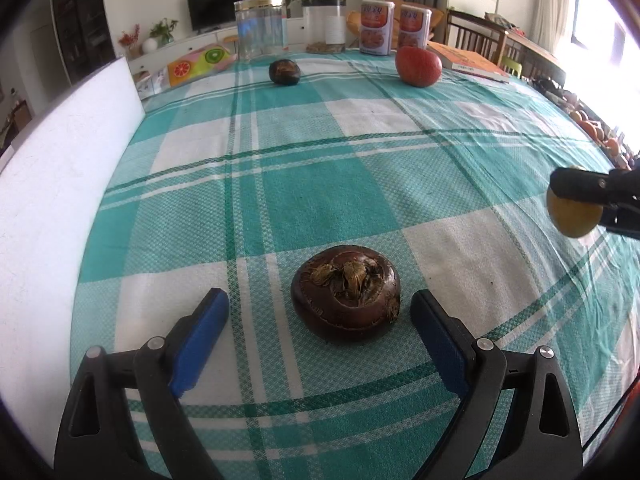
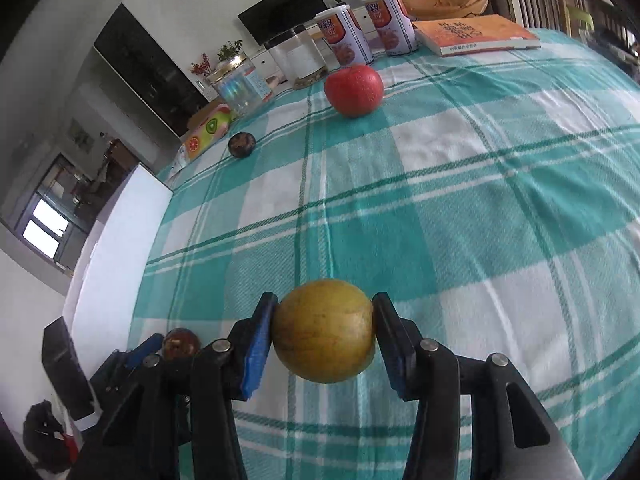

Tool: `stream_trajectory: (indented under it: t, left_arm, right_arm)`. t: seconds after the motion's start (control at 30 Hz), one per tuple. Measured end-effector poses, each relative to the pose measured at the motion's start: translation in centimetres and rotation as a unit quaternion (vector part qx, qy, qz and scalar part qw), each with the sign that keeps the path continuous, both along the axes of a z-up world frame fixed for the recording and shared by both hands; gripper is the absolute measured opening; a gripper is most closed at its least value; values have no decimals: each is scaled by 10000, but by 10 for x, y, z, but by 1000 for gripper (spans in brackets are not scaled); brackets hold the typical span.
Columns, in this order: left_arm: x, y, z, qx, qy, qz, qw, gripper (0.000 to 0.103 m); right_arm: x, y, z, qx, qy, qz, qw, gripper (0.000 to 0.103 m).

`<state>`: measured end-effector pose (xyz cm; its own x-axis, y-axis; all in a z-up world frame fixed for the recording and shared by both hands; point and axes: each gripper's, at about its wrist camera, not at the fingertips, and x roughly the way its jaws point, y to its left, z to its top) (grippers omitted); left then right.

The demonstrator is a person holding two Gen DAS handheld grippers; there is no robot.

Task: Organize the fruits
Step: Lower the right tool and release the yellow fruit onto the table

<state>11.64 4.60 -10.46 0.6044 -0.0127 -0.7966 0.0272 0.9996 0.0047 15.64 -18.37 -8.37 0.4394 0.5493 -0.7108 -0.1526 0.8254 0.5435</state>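
In the left wrist view, the left gripper (image 1: 320, 312) is spread wide around a brown water chestnut (image 1: 346, 294) low in the centre, touching neither pad. In the right wrist view, the right gripper (image 2: 325, 330) pinches a yellow orange (image 2: 323, 330) at the lower centre; a red apple (image 2: 353, 89) lies on the checked tablecloth (image 2: 460, 200) in the upper centre.
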Motion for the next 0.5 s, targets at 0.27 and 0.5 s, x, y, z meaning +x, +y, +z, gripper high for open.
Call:
stream_trajectory:
  t: [0.27, 0.5]
  left_arm:
    - [0, 0, 0, -1, 0, 0, 10000, 94]
    - [0, 0, 0, -1, 1, 0, 10000, 94]
  right_arm:
    - [-28, -38, -31, 974, 50, -561, 9936, 48]
    - [-28, -54, -29, 1136, -81, -956, 9889, 50]
